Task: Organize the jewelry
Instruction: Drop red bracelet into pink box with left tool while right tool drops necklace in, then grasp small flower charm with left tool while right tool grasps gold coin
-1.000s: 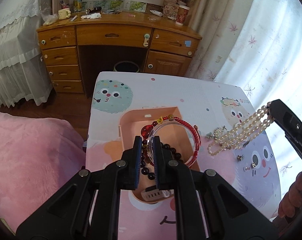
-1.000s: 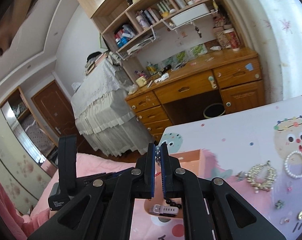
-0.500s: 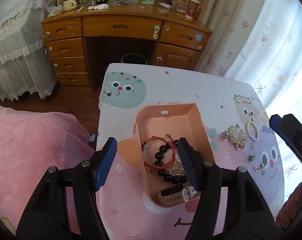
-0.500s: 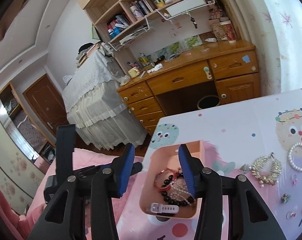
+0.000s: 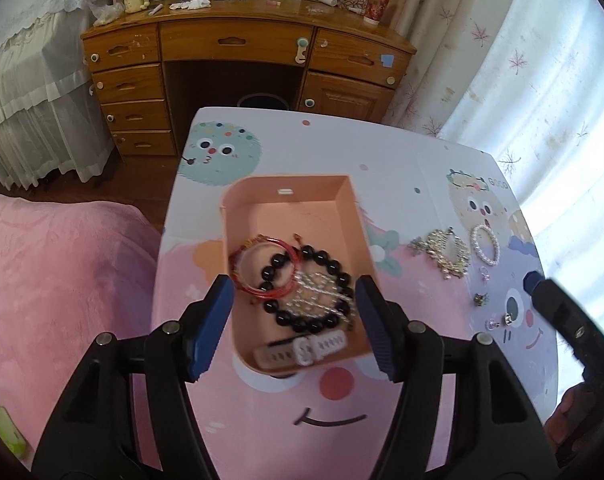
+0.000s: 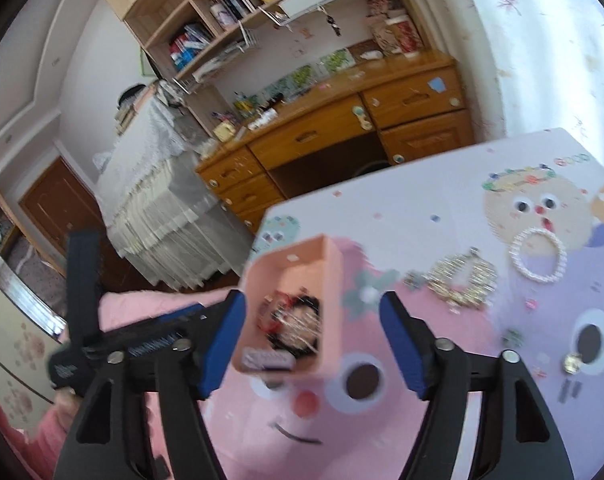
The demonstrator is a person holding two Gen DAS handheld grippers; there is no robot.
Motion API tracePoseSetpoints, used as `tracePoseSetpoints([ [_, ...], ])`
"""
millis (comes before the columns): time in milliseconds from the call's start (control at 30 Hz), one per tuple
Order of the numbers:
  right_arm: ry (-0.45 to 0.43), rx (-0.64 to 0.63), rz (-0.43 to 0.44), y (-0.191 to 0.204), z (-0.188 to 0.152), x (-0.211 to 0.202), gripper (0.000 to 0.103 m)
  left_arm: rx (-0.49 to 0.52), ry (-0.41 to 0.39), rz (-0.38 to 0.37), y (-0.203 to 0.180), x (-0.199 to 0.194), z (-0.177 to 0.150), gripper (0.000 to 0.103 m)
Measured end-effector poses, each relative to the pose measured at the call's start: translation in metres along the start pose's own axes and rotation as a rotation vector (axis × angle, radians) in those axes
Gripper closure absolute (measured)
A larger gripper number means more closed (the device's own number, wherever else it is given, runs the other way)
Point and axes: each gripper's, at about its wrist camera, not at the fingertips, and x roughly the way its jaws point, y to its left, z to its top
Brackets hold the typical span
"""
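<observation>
Left wrist view, sharp: peach box (image 5: 289, 200) on the cartoon-print table (image 5: 382, 144) holds a red bangle (image 5: 261, 268), black bead bracelet (image 5: 306, 288), silvery chain (image 5: 314, 294) and white watch strap (image 5: 302, 350). Right wrist view shows the same box (image 6: 297, 268) motion-blurred; contents cannot be told apart there. It alone shows the bookshelves (image 6: 229, 12).

Outside the box on the table: gold bracelet (image 5: 446, 254), pearl bracelet (image 5: 485, 245), small earrings (image 5: 502, 320), too small to make out.

Left gripper (image 5: 291, 324): jaws apart, nothing between, tilted down over the box. Right gripper (image 6: 312, 340): jaws wide, just been opening, empty; in the left view only one finger (image 5: 558, 308) shows, cut off at the edge.
</observation>
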Motion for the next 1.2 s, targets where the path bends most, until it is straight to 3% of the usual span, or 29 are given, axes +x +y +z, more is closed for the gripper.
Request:
tracePoseSetpoints([
  [233, 0.075, -0.132, -0.096, -0.054, -0.020, -0.029, 0.016, -0.039, 0.013, -0.049, -0.051, -0.009, -0.016, 0.043],
  [500, 0.137, -0.469, -0.220, -0.091, -0.044, -0.050, 0.014, -0.045, 0.065, -0.032, -0.122, 0.004, -0.032, 0.043],
  [633, 0.221, -0.583, -0.257, -0.111, -0.058, -0.048, 0.014, 0.008, 0.096, -0.004, -0.163, 0.018, -0.038, 0.043],
  [833, 0.283, -0.608, -0.294, -0.156, -0.077, -0.042, 0.014, 0.040, 0.188, 0.007, -0.213, 0.054, -0.045, 0.043],
  [967, 0.298, -0.560, -0.254, -0.189, -0.083, -0.036, 0.014, 0.045, 0.230, 0.017, -0.232, 0.082, -0.048, 0.043],
  [1200, 0.253, -0.494, -0.182, -0.224, -0.080, -0.028, 0.036, 0.073, 0.283, 0.067, -0.261, 0.127, -0.048, 0.043],
])
